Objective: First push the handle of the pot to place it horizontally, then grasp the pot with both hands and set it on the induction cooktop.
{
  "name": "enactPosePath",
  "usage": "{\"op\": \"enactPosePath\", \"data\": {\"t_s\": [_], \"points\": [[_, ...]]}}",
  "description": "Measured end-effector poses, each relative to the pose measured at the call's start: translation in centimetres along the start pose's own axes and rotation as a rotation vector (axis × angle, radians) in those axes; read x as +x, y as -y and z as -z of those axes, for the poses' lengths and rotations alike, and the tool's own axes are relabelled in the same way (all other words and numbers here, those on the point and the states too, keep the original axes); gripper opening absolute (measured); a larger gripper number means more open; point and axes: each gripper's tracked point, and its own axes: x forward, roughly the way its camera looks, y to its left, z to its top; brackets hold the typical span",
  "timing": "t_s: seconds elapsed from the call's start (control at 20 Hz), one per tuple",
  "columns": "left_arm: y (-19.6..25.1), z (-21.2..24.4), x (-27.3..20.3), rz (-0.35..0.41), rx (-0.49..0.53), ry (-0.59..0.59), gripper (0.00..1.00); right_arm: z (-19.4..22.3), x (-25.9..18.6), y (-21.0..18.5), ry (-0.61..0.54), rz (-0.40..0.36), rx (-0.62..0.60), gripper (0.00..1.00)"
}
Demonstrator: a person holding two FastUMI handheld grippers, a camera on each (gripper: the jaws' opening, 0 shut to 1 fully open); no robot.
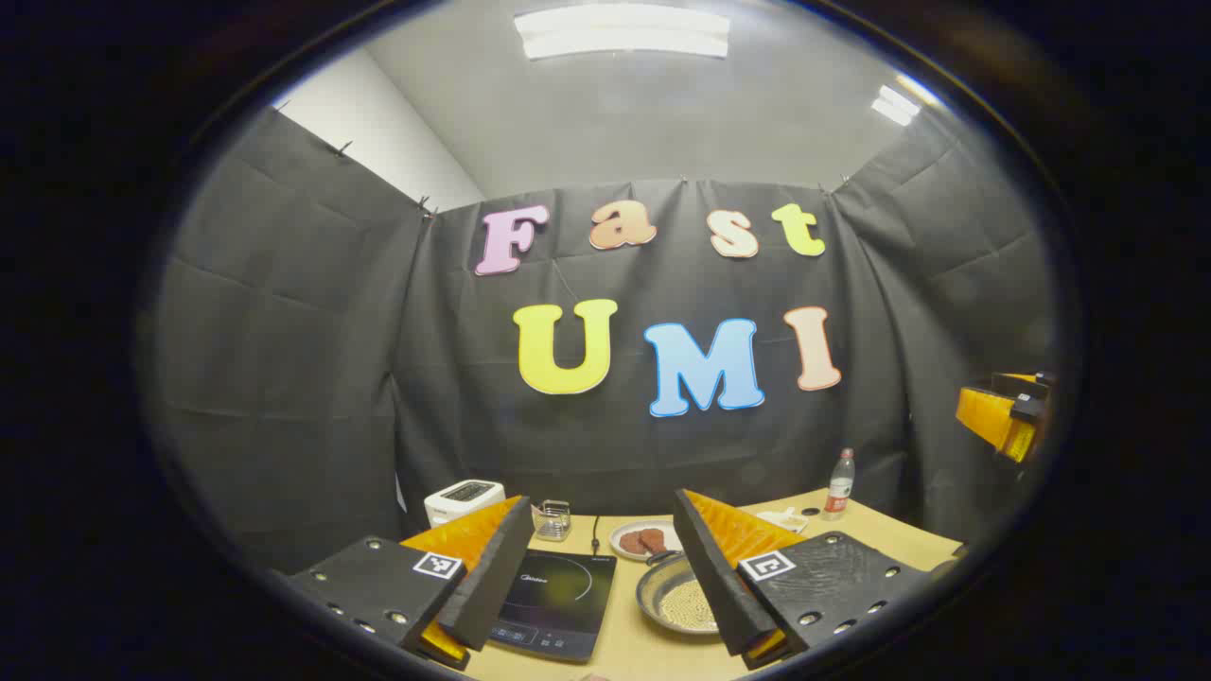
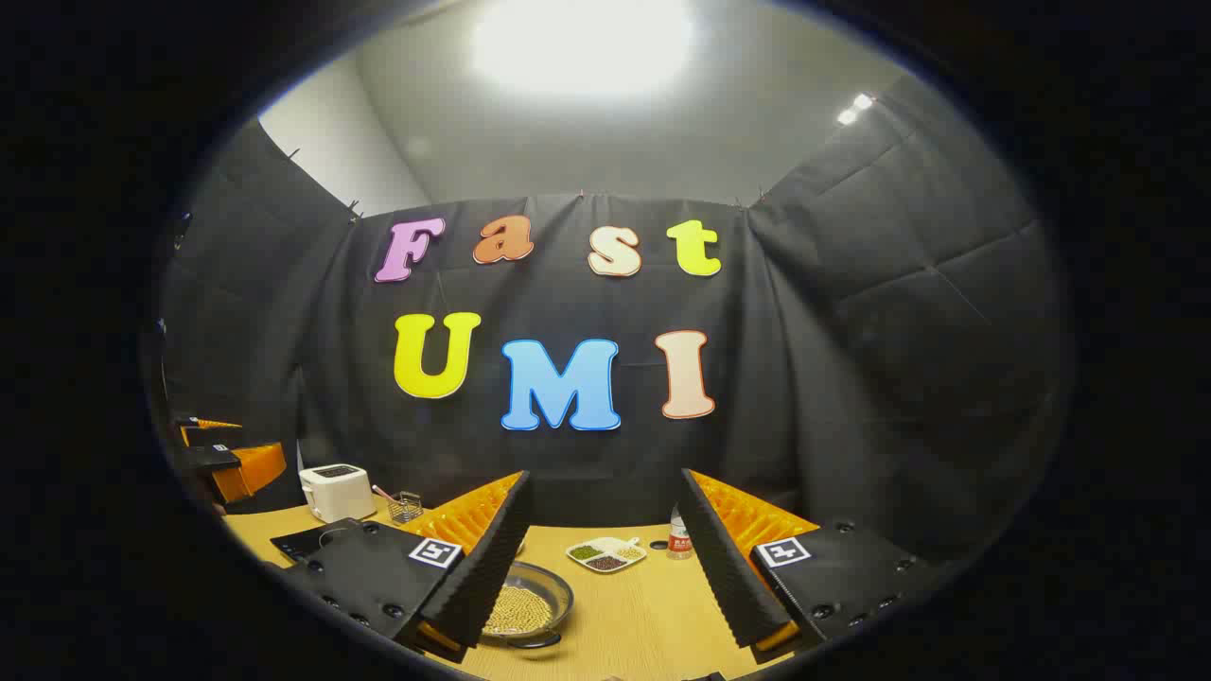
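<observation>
Both tongs released, held high: left tongs (image 1: 601, 577), right tongs (image 2: 605, 567). Pot (image 1: 676, 594) sits on worktop (image 1: 624, 653) just beside induction cooktop (image 1: 558, 601). Handle push not begun, I judge; next, descend toward handle.

A: Any writing you can make out?
B: Hardly. The cooktop (image 1: 558, 605) has a small white mark (image 1: 533, 579) near its back edge, too blurred to spell.
A: And the grippers?
B: Black-and-white square markers (image 1: 438, 565), two on the left gripper (image 1: 602, 499) and two on the right gripper (image 2: 605, 477). Patterns, no words.
A: The bottle (image 1: 838, 484)?
B: Its label is too small.
</observation>
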Motion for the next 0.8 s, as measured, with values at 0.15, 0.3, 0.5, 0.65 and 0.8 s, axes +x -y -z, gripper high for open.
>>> {"op": "enactPosePath", "data": {"t_s": [0.15, 0.3, 0.5, 0.65, 0.8], "points": [[0.1, -0.2, -0.1, 0.002, 0.002, 0.005, 0.87, 0.4, -0.1, -0.1, -0.013, -0.001, 0.005, 0.94], [-0.1, -0.3, -0.4, 0.001, 0.002, 0.010, 0.87, 0.8, -0.2, -0.2, -0.030, -0.001, 0.013, 0.97], [-0.6, -0.3, -0.5, -0.007, 0.004, 0.018, 0.90, 0.7, -0.1, -0.8, -0.030, -0.017, 0.013, 0.97], [-0.9, -0.5, -0.6, -0.015, -0.001, 0.018, 0.90, 0.9, 0.2, -1.2, -0.036, -0.027, 0.008, 0.97], [-1.2, -0.5, -0.5, -0.022, 0.000, 0.024, 0.90, 1.2, 0.4, -1.5, -0.047, -0.034, 0.002, 0.97]]}}
